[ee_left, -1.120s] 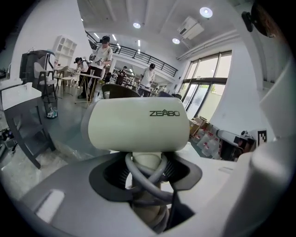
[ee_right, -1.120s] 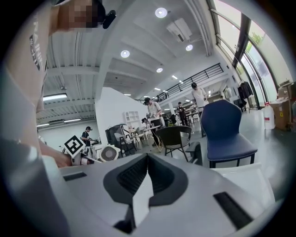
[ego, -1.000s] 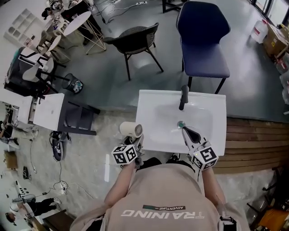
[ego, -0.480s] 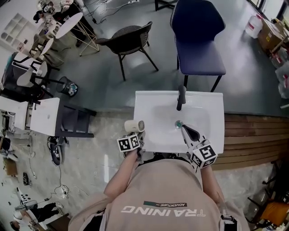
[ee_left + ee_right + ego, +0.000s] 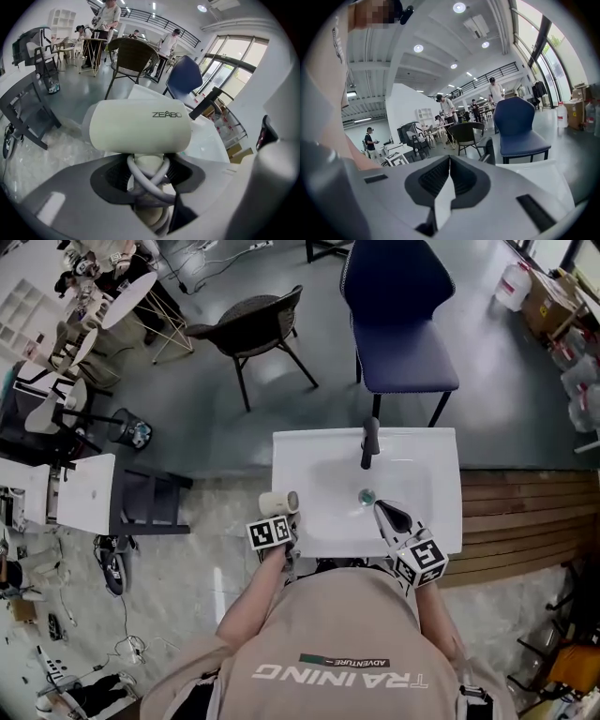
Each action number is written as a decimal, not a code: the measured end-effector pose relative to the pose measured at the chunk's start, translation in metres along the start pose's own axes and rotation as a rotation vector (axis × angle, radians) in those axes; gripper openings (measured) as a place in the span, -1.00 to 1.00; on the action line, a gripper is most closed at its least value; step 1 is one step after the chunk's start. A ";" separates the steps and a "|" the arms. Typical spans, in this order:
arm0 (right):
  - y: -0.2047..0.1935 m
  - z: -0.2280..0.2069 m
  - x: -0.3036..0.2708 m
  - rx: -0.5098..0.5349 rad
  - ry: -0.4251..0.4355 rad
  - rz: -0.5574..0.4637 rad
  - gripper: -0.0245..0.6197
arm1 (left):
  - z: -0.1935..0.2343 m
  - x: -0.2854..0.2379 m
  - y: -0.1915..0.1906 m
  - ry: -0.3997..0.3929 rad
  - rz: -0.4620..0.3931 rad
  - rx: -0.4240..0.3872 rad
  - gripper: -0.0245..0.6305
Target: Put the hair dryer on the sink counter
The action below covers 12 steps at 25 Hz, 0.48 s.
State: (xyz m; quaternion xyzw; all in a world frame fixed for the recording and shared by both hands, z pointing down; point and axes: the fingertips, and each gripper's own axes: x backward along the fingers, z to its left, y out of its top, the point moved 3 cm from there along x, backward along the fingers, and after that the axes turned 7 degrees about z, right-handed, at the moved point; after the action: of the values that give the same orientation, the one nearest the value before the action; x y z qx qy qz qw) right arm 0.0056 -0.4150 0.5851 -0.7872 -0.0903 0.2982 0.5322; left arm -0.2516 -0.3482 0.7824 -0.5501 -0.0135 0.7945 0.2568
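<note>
Your left gripper [image 5: 148, 178] clamps the cord-wrapped handle of the smooth, cream, barrel-shaped dryer [image 5: 140, 126], at the glossy white sink's [image 5: 441, 474] left edge. Your right gripper [image 5: 449, 182] has its ribbed jaws together, empty.

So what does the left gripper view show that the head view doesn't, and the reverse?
Left gripper view only: the cord wound round the handle clamped in the tongs of the left gripper, and the ZEABO print. Head view only: the right gripper over the basin, near the drain. Both: the hair dryer, faucet and blue chair.
</note>
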 end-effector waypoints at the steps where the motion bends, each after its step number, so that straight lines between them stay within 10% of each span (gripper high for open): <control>1: -0.001 -0.001 0.001 -0.002 -0.002 0.001 -0.90 | -0.001 -0.002 0.001 0.001 0.005 -0.007 -0.26; 12: -0.002 -0.001 0.002 -0.009 0.001 0.002 -0.90 | -0.005 -0.016 0.001 0.171 0.018 -0.072 -0.26</control>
State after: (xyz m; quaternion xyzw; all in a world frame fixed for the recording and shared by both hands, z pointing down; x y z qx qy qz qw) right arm 0.0082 -0.4141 0.5867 -0.7900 -0.0907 0.2976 0.5284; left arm -0.2432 -0.3570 0.7937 -0.6250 -0.0152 0.7458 0.2301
